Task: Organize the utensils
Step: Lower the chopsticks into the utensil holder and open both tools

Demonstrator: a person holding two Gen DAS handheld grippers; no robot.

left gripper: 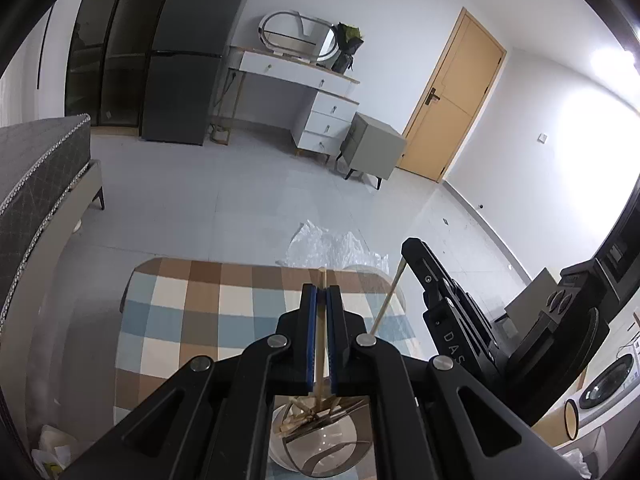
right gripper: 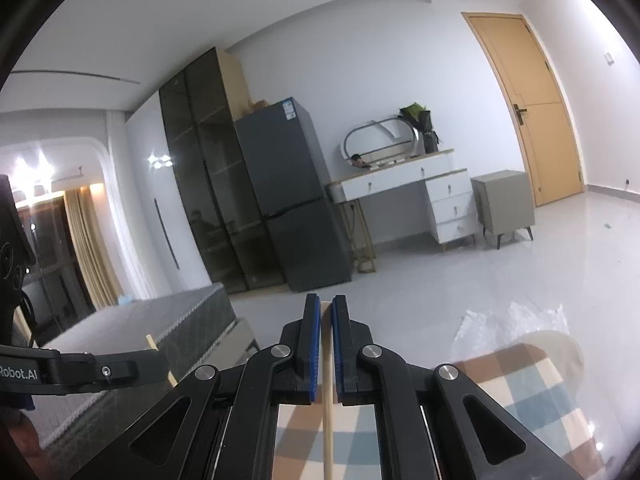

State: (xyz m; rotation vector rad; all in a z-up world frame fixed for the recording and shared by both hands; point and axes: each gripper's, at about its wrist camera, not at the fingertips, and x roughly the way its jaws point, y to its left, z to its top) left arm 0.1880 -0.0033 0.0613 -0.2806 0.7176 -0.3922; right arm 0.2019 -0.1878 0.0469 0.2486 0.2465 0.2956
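My left gripper (left gripper: 322, 289) is shut on a wooden chopstick (left gripper: 323, 354) that runs up between its blue pads. Below it stands a clear glass cup (left gripper: 316, 440) holding several wooden utensils. My right gripper (right gripper: 327, 300) is shut on another wooden chopstick (right gripper: 327, 400). The right gripper (left gripper: 414, 246) also shows at the right of the left wrist view, its chopstick (left gripper: 388, 300) slanting down towards the cup. The left gripper (right gripper: 160, 356) shows at the lower left of the right wrist view with a chopstick tip (right gripper: 151, 342) sticking up.
A checked tablecloth (left gripper: 192, 312) covers the table. Clear plastic wrap (left gripper: 328, 244) lies at the table's far edge. A round white object (right gripper: 560, 352) sits at the table's far side. A bed (left gripper: 36, 184) is at the left; fridge, dresser and door stand across the floor.
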